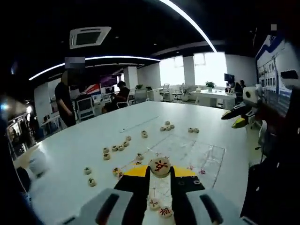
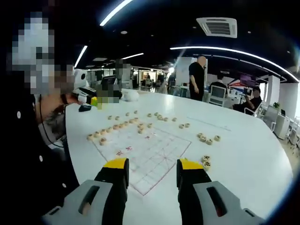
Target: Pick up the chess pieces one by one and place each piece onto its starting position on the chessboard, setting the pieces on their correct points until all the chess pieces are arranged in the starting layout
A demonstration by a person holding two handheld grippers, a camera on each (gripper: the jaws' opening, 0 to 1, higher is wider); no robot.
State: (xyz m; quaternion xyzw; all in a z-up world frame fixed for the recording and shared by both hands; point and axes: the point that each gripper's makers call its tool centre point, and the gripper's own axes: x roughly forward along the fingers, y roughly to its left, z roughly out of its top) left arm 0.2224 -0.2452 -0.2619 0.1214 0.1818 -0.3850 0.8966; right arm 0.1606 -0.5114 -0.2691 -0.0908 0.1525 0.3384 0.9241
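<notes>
Chess piece with a red character sits clamped between the left tool tips, raised above the near edge of the board. Two more pieces lie on the board below the tool, partly hidden by its jaws; their marks are hard to read. Loose pieces scatter on the tabletop left of the board and beyond it. Right tool hovers over the board's near corner, jaws wide and empty. People stand beyond the tabletop.
</notes>
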